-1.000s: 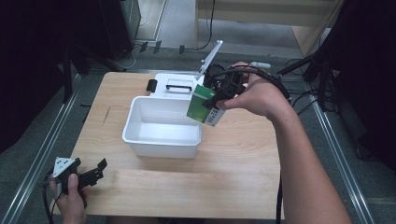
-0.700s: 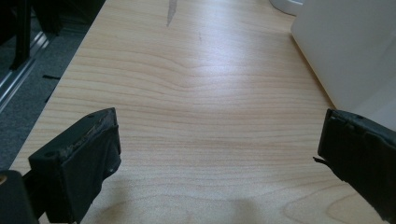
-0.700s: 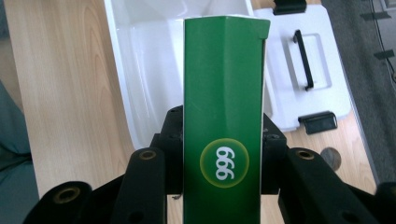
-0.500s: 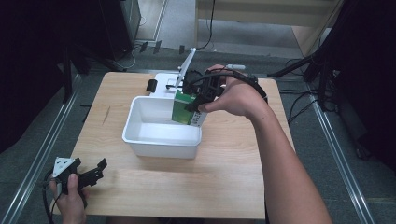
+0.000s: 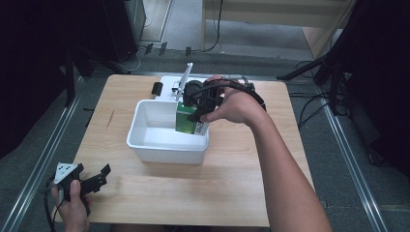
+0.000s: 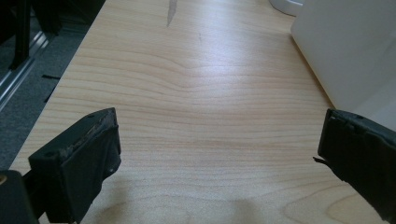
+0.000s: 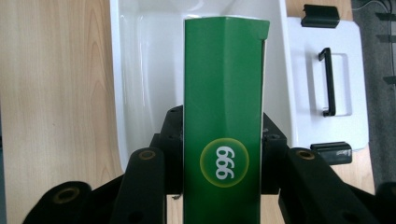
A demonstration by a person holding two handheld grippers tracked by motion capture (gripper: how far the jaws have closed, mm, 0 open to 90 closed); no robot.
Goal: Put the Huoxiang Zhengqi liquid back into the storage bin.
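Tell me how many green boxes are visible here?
1. The green box is clamped in the right gripper, over the white bin. Nothing else green lies inside what shows.

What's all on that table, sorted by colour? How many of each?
White: 2, the tub and its lid.
Green: 1, the box held in the right gripper.
Black: 1, the left gripper.
Total: 4.

Green box with a yellow-ringed "999" mark, upright, clamped in right tool, over white bin's 2 o'clock corner; possibly touching the rim.
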